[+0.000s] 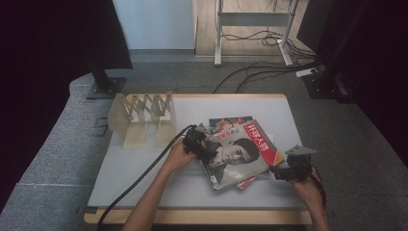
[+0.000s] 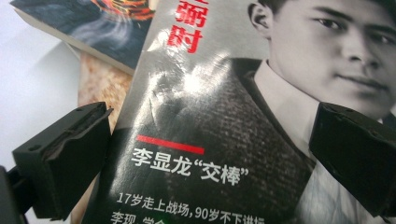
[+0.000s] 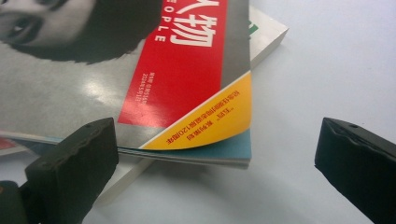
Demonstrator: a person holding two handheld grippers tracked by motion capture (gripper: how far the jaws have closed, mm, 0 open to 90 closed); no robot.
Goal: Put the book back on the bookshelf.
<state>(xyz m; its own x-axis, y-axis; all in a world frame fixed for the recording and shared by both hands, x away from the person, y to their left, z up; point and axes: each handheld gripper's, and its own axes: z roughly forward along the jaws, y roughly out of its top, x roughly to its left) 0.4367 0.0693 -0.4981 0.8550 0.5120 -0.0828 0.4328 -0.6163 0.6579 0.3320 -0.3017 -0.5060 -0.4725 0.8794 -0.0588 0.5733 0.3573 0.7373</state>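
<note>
A grey magazine (image 1: 238, 154) with a portrait and a red title block tops a loose pile right of the table's middle. My left gripper (image 1: 203, 148) is at its left edge. In the left gripper view the gripper (image 2: 210, 122) stands open, its jaws either side of the lower cover (image 2: 219, 84). My right gripper (image 1: 277, 170) is at the pile's near right corner. The right gripper view shows that gripper (image 3: 217, 128) open around the magazine's yellow corner (image 3: 212, 121), which curls up slightly.
Under the magazine lie a dark book with flames (image 2: 93, 23), a speckled tan cover (image 2: 100, 81) and a thick white book (image 3: 266, 37). A pale folding rack (image 1: 144, 118) stands at the white table's (image 1: 144, 178) back left. Cables and stand bases lie on the floor beyond.
</note>
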